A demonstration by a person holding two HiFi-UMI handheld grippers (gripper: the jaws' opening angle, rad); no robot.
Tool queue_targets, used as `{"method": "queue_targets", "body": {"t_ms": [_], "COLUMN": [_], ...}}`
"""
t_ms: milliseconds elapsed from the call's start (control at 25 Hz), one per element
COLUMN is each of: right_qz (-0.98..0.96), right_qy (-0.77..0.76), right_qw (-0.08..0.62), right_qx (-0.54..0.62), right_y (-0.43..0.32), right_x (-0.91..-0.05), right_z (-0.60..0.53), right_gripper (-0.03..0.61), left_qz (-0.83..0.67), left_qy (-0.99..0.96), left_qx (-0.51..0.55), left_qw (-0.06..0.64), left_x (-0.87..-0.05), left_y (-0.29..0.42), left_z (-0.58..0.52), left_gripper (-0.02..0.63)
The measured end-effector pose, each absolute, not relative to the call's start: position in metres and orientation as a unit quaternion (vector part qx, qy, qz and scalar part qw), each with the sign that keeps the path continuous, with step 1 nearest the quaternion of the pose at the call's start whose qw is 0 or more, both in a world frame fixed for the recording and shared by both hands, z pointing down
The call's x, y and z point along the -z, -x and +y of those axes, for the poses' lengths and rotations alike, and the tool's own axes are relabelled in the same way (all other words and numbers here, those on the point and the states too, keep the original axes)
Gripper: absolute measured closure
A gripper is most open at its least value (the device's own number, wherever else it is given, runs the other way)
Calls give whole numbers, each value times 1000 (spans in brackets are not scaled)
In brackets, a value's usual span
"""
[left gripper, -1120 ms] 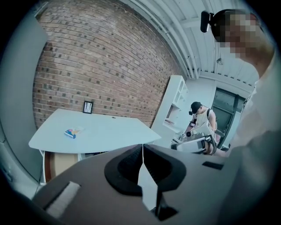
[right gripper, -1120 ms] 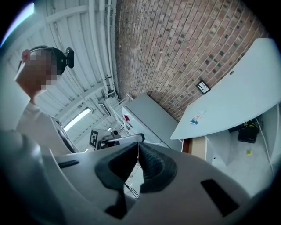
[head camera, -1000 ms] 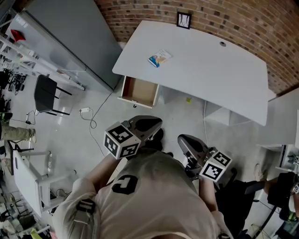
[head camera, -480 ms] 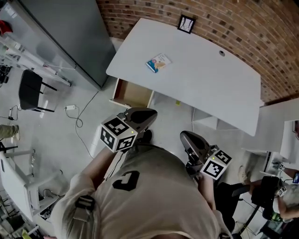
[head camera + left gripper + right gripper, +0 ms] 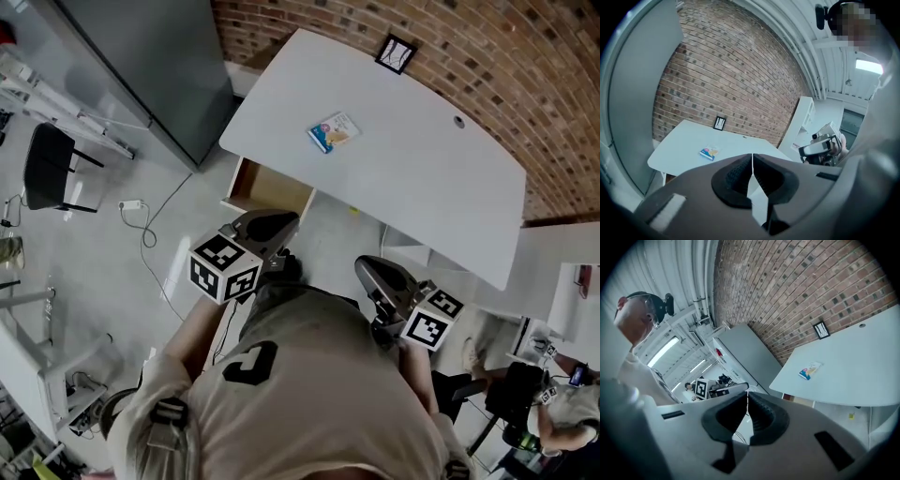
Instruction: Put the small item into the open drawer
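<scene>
Basically, the small item (image 5: 333,131), a flat colourful packet, lay on top of the white table (image 5: 441,187), toward its left half and a little back from the front edge, with nothing touching it. The open drawer (image 5: 270,190) stuck out from under the table's front left edge, below the item and a bit to its left; the wooden inside looked bare as far as the head view showed. A small black frame (image 5: 397,53) stood at the table's far edge against the brick wall (image 5: 525,66). Both tools were well apart from the table, held close in front of the person's chest. The left gripper (image 5: 752,159) had its jaws pressed together with nothing between the pads, and it pointed roughly toward the table. The right gripper (image 5: 747,400) was likewise closed and empty, with the item off to its right in its own view. A grey cabinet (image 5: 141,66) and a black chair (image 5: 52,169) stood off to the left, and a cable (image 5: 155,220) ran over the floor. Judged progress: nothing done yet beyond the drawer being open. The approach, opening a jaw, the pick off the tabletop, the carry to the drawer and the release were all left.
</scene>
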State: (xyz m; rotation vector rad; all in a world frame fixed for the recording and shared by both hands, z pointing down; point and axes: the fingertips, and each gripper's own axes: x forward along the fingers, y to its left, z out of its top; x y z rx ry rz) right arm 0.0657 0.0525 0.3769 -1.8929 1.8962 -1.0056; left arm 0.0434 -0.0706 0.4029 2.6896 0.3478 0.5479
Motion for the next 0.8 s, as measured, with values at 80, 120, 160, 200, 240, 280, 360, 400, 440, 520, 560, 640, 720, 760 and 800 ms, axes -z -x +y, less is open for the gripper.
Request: {"method": "queue_targets", "body": {"t_ms": [80,120,160,200,240,280,360,400,440,520,560,640,720,760,800], "right_qz": [661,662,662,662,663,665,671,675,680,690,695,701,700,698,699], "right_qy": [648,647,645,643,640,635,625,619,614,601,595,587,583,581,578], "right_qw": [133,131,130,130,130,131,133,133,133,129,127,130,144,153,160], "right_qx": [354,356,359,362,365,370,376,378,379,382,383,384,387,389,390], "right_y": [-65,-65,-66,-67,-68,-69,-72,-74,-77,-83,-87,-100,-121,-132,-142], "right_x": [-378,-378,-378,-379,-380,-381,-384,-384,-385,-387,-387,-388,-388,-388,-388], "right_z": [42,37,34,31,27,24,18,16,13,9,8,8,10,12,14], "right_gripper": [572,572,572,572,572,572,572,572,572,572,572,572,572,572,572], "left_qz": [112,107,103,99,94,89,81,77,74,65,58,41,26,20,16], "left_qy": [-957,-959,-960,-961,-962,-963,-965,-965,-966,-967,-967,-968,-968,-967,-967], "left_qx": [-194,-193,-192,-191,-190,-189,-188,-188,-188,-191,-194,-200,-205,-208,-210], "left_qw": [183,181,179,176,174,171,166,165,163,158,155,148,144,144,143], "left_x": [-404,-404,-403,-403,-403,-402,-402,-402,-402,-403,-405,-407,-409,-409,-410], "left_y": [-43,-42,-42,-42,-44,-45,-49,-52,-56,-65,-69,-81,-96,-104,-111], "left_z": [-84,-90,-94,-98,-102,-104,-107,-107,-107,-107,-108,-112,-115,-115,-115], "left_gripper": [604,604,604,604,604,604,604,604,604,604,604,604,604,604,604]}}
